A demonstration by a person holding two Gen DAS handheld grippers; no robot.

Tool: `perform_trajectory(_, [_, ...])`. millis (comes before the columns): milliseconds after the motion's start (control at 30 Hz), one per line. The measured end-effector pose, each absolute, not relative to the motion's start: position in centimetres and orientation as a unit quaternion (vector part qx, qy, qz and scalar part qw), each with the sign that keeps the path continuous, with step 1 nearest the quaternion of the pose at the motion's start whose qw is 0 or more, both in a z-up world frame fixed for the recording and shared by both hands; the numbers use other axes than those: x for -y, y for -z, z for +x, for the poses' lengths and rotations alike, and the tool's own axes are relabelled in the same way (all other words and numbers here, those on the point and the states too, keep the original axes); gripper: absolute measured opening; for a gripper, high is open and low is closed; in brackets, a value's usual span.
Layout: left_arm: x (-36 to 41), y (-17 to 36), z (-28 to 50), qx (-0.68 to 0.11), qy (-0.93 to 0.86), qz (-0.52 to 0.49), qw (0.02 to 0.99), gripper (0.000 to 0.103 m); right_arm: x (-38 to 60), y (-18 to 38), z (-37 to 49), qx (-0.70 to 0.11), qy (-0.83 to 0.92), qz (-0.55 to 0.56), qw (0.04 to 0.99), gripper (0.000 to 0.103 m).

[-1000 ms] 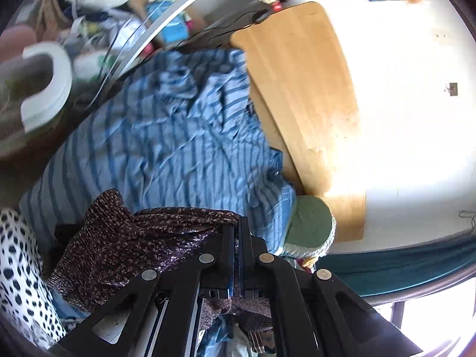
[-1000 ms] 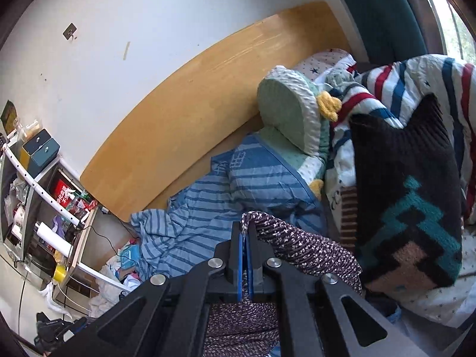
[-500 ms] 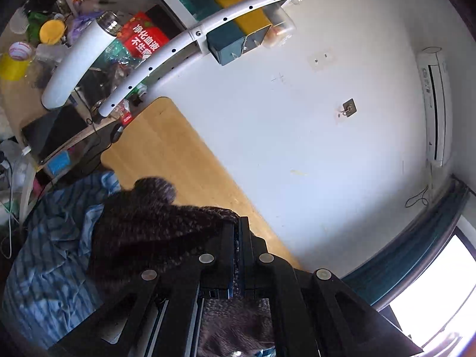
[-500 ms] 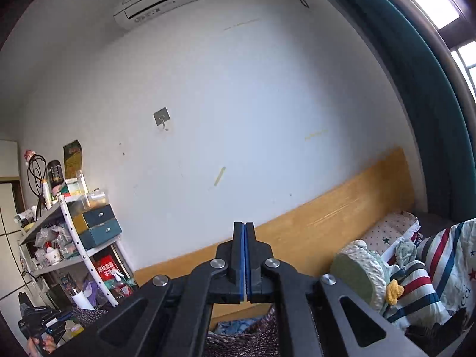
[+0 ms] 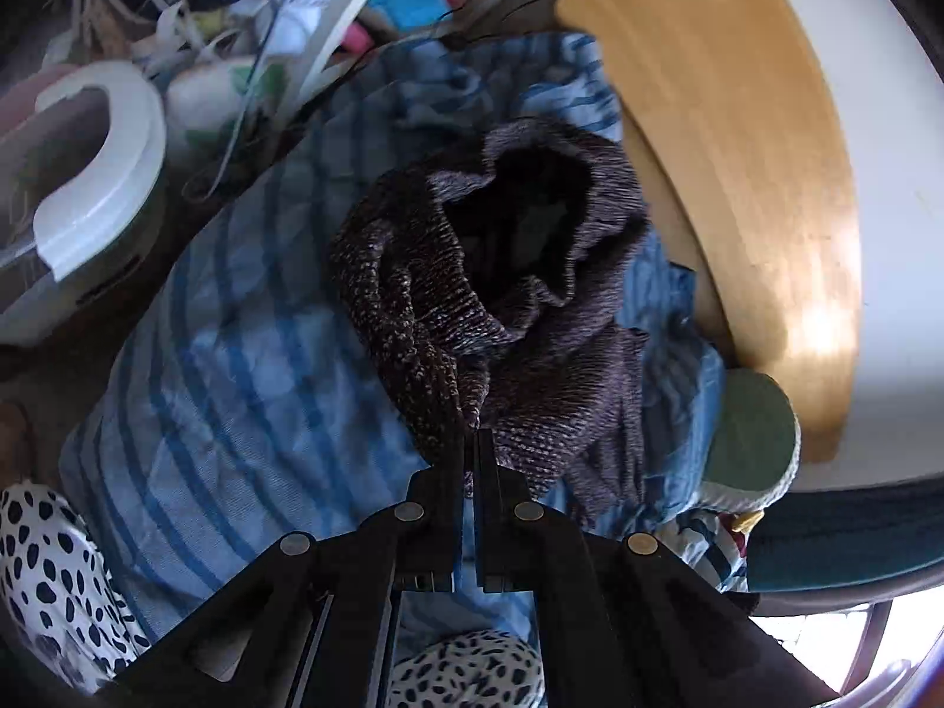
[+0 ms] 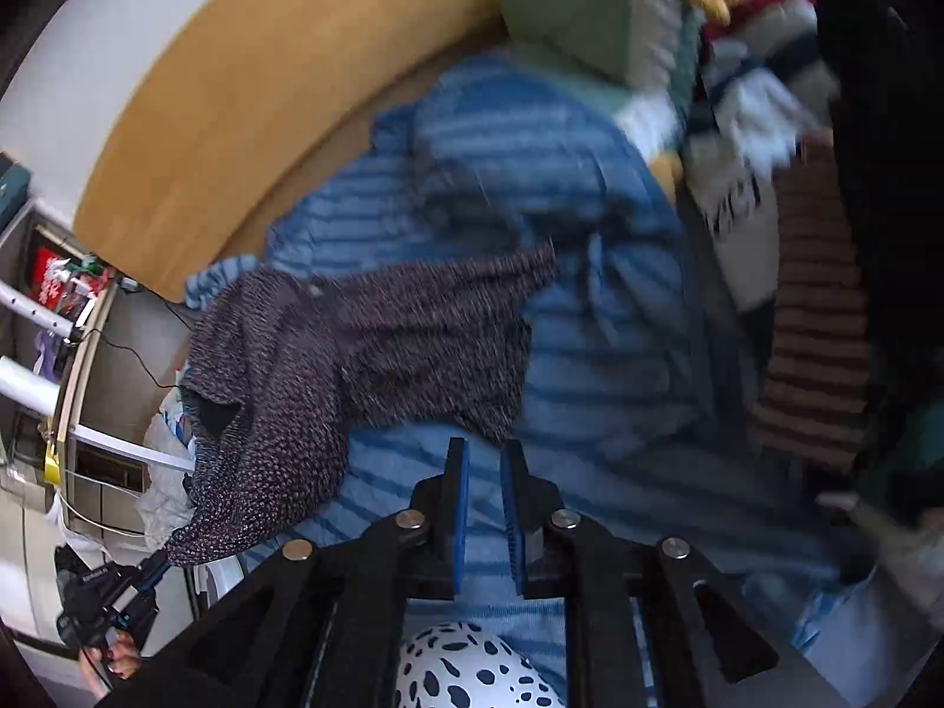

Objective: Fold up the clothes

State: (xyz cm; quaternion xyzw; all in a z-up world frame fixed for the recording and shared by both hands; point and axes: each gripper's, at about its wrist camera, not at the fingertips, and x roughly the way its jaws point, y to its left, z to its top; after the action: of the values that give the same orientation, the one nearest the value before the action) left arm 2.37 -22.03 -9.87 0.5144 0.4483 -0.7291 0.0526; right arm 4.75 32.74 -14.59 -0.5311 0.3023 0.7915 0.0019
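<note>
A dark purple speckled knit garment hangs in front of my left gripper, which is shut on its edge above the blue striped bedding. In the right wrist view the same garment lies spread over the blue striped bedding, its left end held up by the other gripper at the lower left. My right gripper is open and empty, just short of the garment's near edge.
A wooden headboard runs along the white wall. A green cushion and striped blankets lie at the bed's head. A black-and-white spotted cloth lies near me. A cluttered shelf stands on the left.
Both grippers swung up toward the wall and came back down over the bed. The garment now lies spread out. My right gripper has opened and let go of it; the left still holds it.
</note>
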Motion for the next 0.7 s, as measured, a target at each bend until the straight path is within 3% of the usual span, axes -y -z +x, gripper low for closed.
perform_trajectory(167, [24.6,11.7,2.7,-0.456,0.722,0.513,0.088,0.001,-32.1,19.1,1.5,-0.327,-0.766,-0.553,0.007,0.052])
perform_trajectory(467, [25.9,12.4,0.9,-0.448,0.725,0.514,0.101,0.002,-33.0,22.3,-10.5,-0.398,-0.747,-0.529,0.065,0.06])
perform_trajectory(533, [26.0,12.9,0.5,-0.449,0.722,0.515,0.106,0.002,-32.9,23.4,-12.0,-0.389,-0.746,-0.536,0.07,0.055])
perform_trajectory(600, [25.7,13.1,0.3,-0.444,0.723,0.517,0.11,0.002,-32.4,23.3,-12.7,-0.351,-0.762,-0.538,0.082,0.015])
perform_trajectory(633, [25.6,13.2,0.1,-0.441,0.724,0.518,0.113,0.002,-32.2,22.7,-12.7,-0.328,-0.776,-0.531,0.086,0.007])
perform_trajectory(700, [25.4,13.4,-0.1,-0.436,0.725,0.52,0.117,0.002,-31.9,21.4,-12.3,-0.294,-0.8,-0.515,0.095,0.003])
